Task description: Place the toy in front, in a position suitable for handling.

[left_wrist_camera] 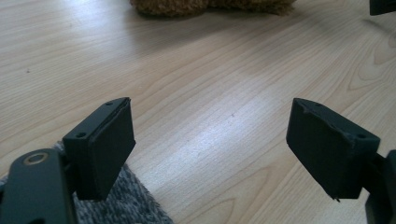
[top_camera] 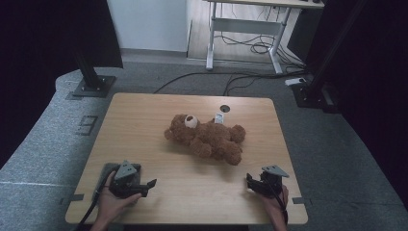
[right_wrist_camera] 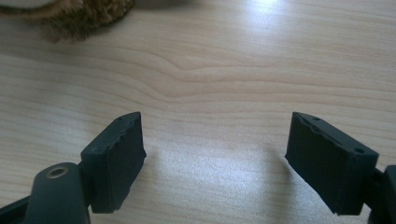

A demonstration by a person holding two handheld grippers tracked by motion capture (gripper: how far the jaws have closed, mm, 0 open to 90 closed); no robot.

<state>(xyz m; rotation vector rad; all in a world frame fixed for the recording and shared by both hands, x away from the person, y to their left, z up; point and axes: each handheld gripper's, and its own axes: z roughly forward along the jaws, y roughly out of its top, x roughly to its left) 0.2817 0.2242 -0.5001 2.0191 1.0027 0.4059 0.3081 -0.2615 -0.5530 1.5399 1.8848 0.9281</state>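
Both hands rest low at the near edge of the wooden bench. The left tongs point right and slightly forward; the right tongs point left toward the middle. Both tongs are released, jaws spread wide over bare wood with nothing between them. The teddy bear lies on its back mid-bench, well apart from both. A white tag sits at its far side, its print too small to read. In the gripper views the bear is cut off at the top edge.
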